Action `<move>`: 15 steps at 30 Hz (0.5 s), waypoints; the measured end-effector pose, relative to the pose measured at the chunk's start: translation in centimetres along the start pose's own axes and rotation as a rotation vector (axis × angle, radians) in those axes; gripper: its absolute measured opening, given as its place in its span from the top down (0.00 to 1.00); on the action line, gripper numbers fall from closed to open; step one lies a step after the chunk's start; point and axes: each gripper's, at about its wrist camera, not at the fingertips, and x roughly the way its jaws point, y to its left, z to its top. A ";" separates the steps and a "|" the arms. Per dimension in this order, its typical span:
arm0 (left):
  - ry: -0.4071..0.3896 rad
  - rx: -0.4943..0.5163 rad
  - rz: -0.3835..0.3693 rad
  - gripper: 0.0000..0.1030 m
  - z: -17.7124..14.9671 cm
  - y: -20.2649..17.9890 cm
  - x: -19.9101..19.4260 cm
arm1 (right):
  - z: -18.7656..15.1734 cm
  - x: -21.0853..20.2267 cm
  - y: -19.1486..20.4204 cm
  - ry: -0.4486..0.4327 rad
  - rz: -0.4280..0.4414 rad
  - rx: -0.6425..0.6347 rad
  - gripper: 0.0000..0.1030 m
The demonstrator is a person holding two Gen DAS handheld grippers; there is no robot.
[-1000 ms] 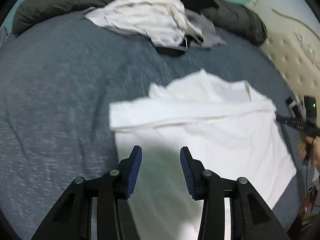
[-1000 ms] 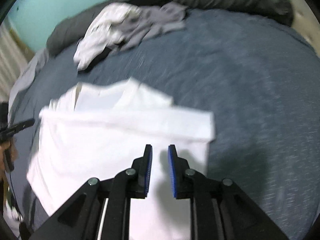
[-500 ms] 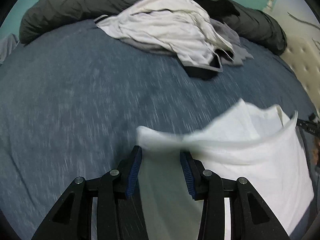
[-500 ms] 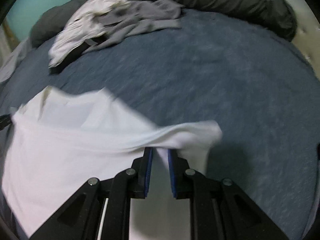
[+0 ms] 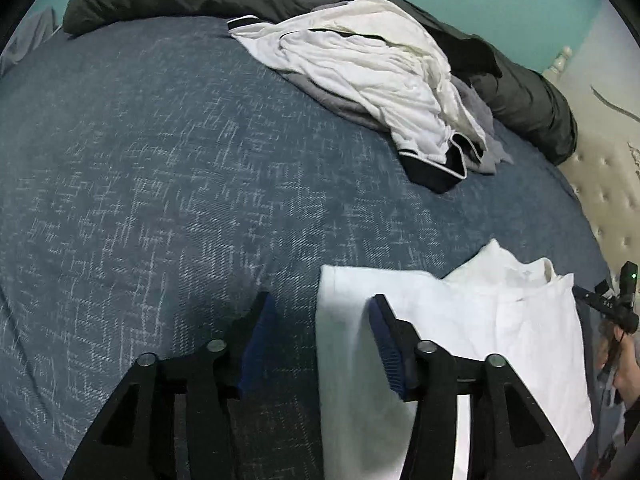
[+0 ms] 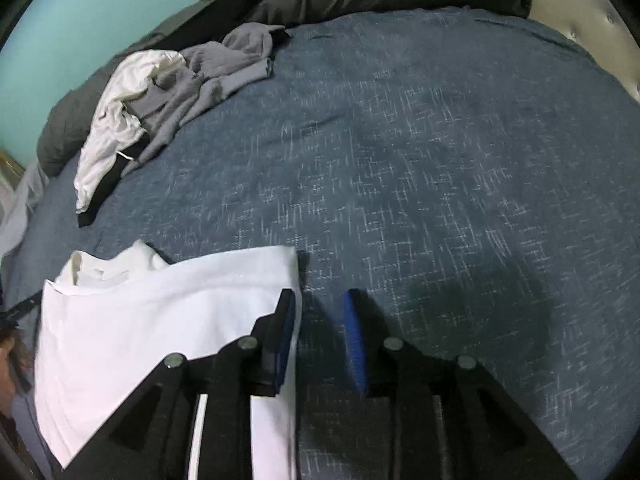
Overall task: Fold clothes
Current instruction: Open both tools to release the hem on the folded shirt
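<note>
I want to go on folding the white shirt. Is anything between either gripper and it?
Nothing visible. The white shirt lies flat on the blue bedspread, right under the open left gripper and open right gripper. The pile of unfolded clothes sits apart, farther back.

Teal wall (image 5: 500,8) behind a blue-covered bed (image 5: 160,180) with tufted cream headboard (image 5: 600,184).

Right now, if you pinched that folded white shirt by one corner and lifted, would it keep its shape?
Probably not. The white shirt looks like thin, soft cloth, so it would likely droop and unfold. It seems light, and a push might bunch it against the textured blue bedcover.
</note>
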 end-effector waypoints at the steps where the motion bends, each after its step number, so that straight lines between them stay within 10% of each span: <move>1: -0.004 0.000 -0.003 0.47 0.0 0.0 0.0 | 0.0 0.0 0.1 -0.003 0.009 -0.003 0.73; 6: -0.009 0.033 0.000 0.48 -0.1 -0.4 0.2 | 0.6 0.3 1.0 -0.006 0.031 -0.030 0.71; 10: -0.019 0.014 -0.032 0.96 0.0 0.1 0.1 | 0.6 1.2 2.7 -0.010 0.038 -0.101 0.72; 12: -0.034 0.024 -0.038 0.96 -0.1 0.0 -0.4 | 0.5 1.4 3.6 -0.015 0.034 -0.144 0.94; 15: -0.070 0.048 -0.033 0.96 0.2 -0.1 -1.6 | 0.9 1.5 4.1 -0.025 0.029 -0.170 0.97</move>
